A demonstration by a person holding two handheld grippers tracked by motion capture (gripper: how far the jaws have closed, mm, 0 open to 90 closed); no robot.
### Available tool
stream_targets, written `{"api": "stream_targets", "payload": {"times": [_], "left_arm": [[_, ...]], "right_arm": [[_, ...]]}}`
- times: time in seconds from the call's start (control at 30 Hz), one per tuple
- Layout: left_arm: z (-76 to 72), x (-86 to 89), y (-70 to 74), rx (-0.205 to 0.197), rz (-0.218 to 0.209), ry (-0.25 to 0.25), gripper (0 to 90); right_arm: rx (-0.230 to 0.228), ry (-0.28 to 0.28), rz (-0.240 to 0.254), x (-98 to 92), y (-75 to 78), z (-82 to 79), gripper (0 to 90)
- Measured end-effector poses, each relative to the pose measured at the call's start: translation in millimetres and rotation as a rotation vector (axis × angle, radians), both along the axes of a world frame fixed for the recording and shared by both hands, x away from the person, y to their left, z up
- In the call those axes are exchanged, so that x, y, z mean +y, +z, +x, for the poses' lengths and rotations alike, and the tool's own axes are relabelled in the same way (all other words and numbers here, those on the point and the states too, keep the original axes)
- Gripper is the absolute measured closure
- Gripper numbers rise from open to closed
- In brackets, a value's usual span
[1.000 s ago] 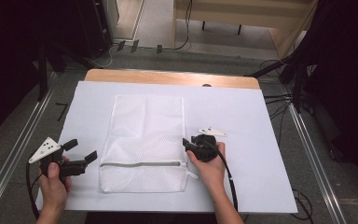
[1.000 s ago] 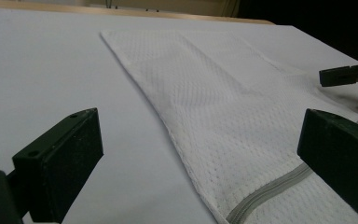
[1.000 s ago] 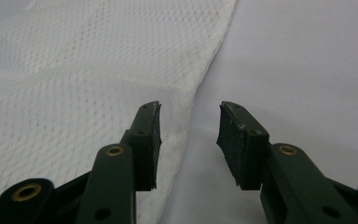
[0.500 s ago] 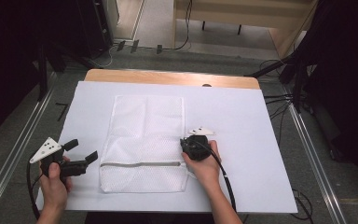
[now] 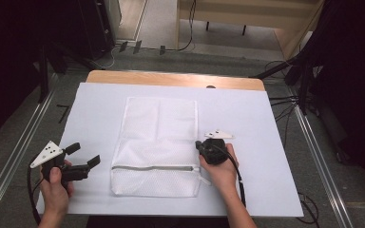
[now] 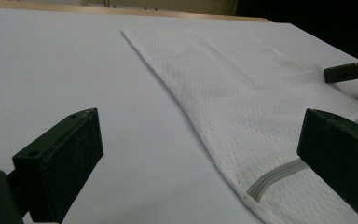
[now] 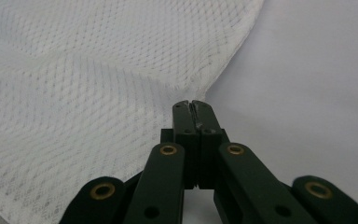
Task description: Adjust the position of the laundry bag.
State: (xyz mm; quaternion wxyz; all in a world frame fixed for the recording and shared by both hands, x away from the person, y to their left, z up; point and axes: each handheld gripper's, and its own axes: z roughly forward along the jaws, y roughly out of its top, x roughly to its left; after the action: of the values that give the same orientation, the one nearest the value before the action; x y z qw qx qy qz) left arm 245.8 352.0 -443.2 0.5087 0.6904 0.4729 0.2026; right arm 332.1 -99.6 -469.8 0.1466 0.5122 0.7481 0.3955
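A white mesh bag (image 5: pixel 159 137) lies flat on the white table cover, its grey zipper (image 5: pixel 154 167) running across near the front. My right gripper (image 5: pixel 198 144) sits at the bag's right edge, above the zipper's end. In the right gripper view the jaws are pressed together (image 7: pixel 193 106) with the mesh edge (image 7: pixel 98 70) puckered into their tips. My left gripper (image 5: pixel 84 154) rests left of the bag, open and holding nothing. In the left gripper view its jaws (image 6: pixel 204 135) stand wide apart, facing the bag (image 6: pixel 242 88) and zipper (image 6: pixel 279 175). The right gripper's tip (image 6: pixel 349 72) shows there at far right.
The white cover (image 5: pixel 256 123) spans the table, with a strip of wooden tabletop (image 5: pixel 171 78) bare at the back. Metal rails (image 5: pixel 313 142) run along the floor on both sides, and cables (image 5: pixel 285 102) trail off to the right.
My right gripper has slid a little to the left, onto the bag's right edge. The left gripper and the bag have stayed put.
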Motion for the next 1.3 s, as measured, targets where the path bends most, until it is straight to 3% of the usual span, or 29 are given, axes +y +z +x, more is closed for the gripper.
{"api": "stream_targets", "payload": {"times": [0.3,0.57,0.7,0.8,0.87,0.93,1.07,1.17,1.23,1.27,1.3], "left_arm": [[-0.6,-4.0,-0.6,0.001,0.005,-0.006,0.2],[-1.6,-6.7,-0.8,0.004,0.004,-0.011,0.2],[-3.2,-8.0,-0.2,0.001,0.003,-0.015,0.2],[-4.0,-8.4,-0.1,0.0,-0.002,-0.013,0.2],[-4.6,-8.6,-0.2,0.003,-0.001,-0.015,0.2],[-4.8,-9.1,-0.2,0.003,-0.001,-0.016,0.2],[-6.5,-11.7,-0.7,0.003,0.006,-0.018,0.2],[-8.1,-12.3,-0.1,0.0,0.005,-0.021,0.2],[-8.2,-13.5,0.9,0.001,0.003,-0.023,0.2],[-8.2,-13.5,0.9,0.001,0.003,-0.023,0.2],[-7.8,-14.2,1.0,0.0,0.002,-0.026,0.2]], "right_arm": [[-0.017,-0.025,-0.032,-34.0,3.7,0.7,90.0],[-0.018,-0.079,-0.045,-62.4,3.3,4.0,90.0],[-0.018,-0.093,-0.071,-69.0,1.3,7.0,90.0],[-0.012,-0.107,-0.07,-72.8,0.4,7.8,90.0],[-0.018,-0.137,-0.049,-77.9,2.2,6.7,81.3],[-0.027,-0.149,-0.033,-80.5,3.3,5.6,80.1],[-0.047,-0.157,0.02,-91.2,7.1,-6.6,74.4],[-0.061,-0.173,0.051,-101.7,6.2,-24.2,70.9],[-0.057,-0.202,0.083,-112.0,8.8,-48.1,69.2],[-0.057,-0.202,0.083,-112.0,8.8,-48.1,69.2],[-0.058,-0.199,0.116,-115.3,13.2,-63.4,66.0]]}}
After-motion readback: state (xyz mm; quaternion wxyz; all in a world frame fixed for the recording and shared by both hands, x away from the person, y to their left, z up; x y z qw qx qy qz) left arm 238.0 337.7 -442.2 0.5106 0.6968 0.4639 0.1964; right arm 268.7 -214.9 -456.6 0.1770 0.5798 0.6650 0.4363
